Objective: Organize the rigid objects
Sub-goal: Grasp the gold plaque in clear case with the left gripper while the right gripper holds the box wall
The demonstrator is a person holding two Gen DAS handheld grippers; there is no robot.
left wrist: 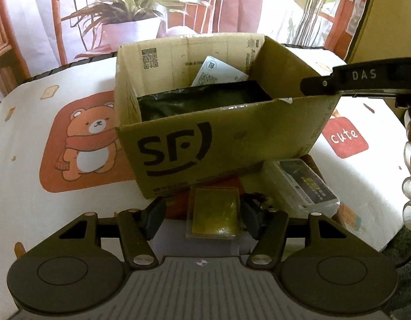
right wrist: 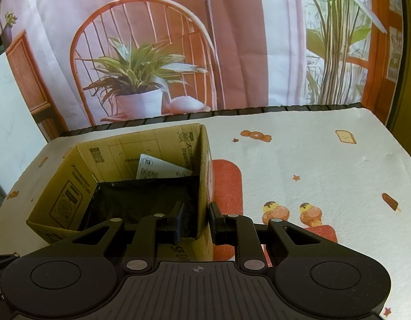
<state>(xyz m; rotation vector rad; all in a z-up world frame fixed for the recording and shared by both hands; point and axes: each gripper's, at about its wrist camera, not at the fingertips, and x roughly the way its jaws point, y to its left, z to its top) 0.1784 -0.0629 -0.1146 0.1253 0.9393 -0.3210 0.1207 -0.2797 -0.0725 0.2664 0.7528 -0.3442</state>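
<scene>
The right tongs (right wrist: 196, 220) pinch the side wall of the cardboard box (left wrist: 232, 144), which stands on the table (right wrist: 312, 165). The left tongs (left wrist: 201, 216) are spread around a flat yellowish case (left wrist: 213, 213) just in front of the box; whether the pads touch it I cannot tell. A clear plastic case (left wrist: 301, 186) lies beside it.
</scene>
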